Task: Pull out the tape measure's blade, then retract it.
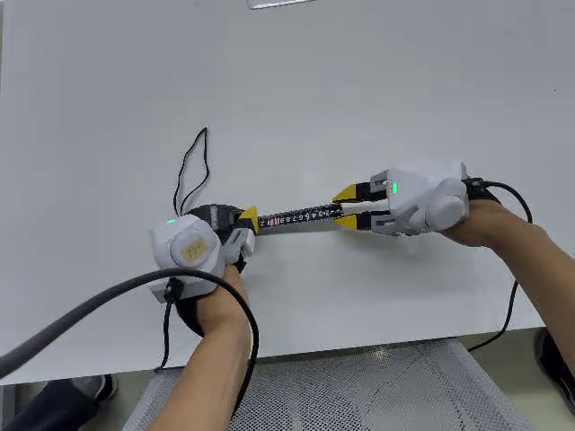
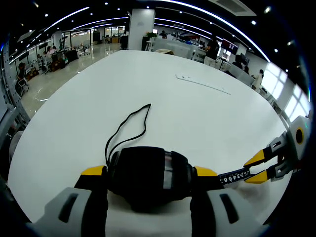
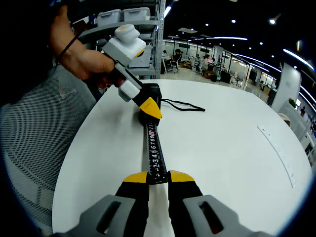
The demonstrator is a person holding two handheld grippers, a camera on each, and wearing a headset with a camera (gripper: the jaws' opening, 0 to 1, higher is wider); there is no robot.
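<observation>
A black tape measure case [image 1: 218, 218] [image 2: 145, 175] [image 3: 150, 94] rests on the white table, clamped between the yellow-tipped jaws of my left gripper [image 1: 232, 232] [image 2: 148, 173]. Its black blade [image 1: 299, 216] [image 3: 154, 153] [image 2: 233, 177] with white numbers runs out to the right. My right gripper [image 1: 346, 207] [image 3: 158, 177] is shut on the blade's end. A thin black wrist cord [image 1: 190, 171] [image 2: 126, 128] [image 3: 182, 104] loops away from the case across the table.
The white table [image 1: 359, 90] stretches far beyond the grippers. A flat clear ruler-like strip [image 2: 202, 83] [image 3: 279, 150] lies at its far edge. A grey mesh chair seat [image 1: 359, 386] sits under the near edge. Black cables trail from both grippers.
</observation>
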